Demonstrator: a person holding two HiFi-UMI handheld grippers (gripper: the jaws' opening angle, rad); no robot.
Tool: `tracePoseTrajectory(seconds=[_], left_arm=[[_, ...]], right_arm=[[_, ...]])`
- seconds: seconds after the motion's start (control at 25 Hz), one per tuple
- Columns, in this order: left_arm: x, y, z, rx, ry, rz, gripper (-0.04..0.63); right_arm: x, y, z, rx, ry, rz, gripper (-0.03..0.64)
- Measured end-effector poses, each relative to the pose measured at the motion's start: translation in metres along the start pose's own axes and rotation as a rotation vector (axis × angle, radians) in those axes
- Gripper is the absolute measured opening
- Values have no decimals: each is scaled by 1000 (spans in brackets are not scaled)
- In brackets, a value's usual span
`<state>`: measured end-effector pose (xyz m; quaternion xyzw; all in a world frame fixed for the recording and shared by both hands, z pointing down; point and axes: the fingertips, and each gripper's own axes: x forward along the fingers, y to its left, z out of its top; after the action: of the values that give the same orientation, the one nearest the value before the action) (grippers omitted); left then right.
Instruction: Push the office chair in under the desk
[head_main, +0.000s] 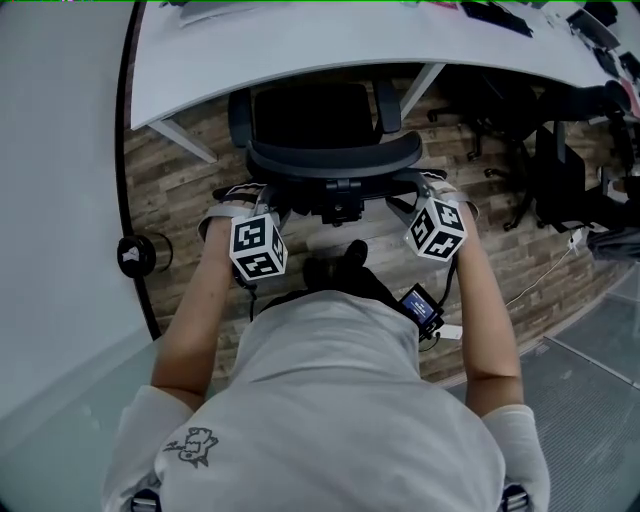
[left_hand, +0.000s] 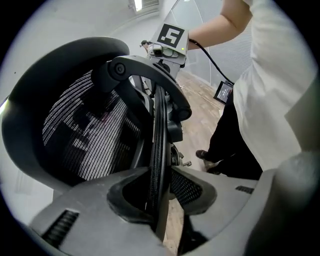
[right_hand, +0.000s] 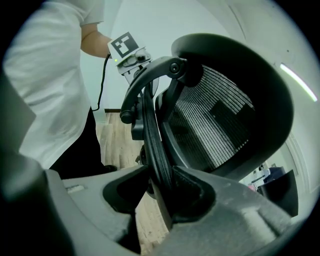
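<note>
The office chair (head_main: 318, 122) is eased under the desk (head_main: 300, 55).
Its backrest rim (head_main: 335, 155) is clamped in the left gripper (left_hand: 161, 186); the right gripper (right_hand: 159, 186) is opening its jaws around it. Even, straight pressure is advised.

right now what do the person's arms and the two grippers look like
Short white sleeves. Left gripper and right gripper each have grey moulded jaws, dark textured pads, a black-and-white marker cube and a black cable. The right's jaws are opening round the chair back.
</note>
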<state>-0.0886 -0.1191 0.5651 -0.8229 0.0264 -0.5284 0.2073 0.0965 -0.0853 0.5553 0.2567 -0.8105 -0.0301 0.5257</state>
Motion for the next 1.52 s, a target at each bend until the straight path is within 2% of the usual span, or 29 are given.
tracePoseTrajectory(seconds=[0.68,1.04,1.52], left_arm=[[24,75,-26,-97,85,-42,118],[39,125,-45,-134,124,12,124],[58,180,-62,-139,116,49,126]], right_arm=[[41,-81,18,-112,-43,81,126],[66,-128,32,-118,-33,104,124],[97,-187,43,-135,-35,107,127]])
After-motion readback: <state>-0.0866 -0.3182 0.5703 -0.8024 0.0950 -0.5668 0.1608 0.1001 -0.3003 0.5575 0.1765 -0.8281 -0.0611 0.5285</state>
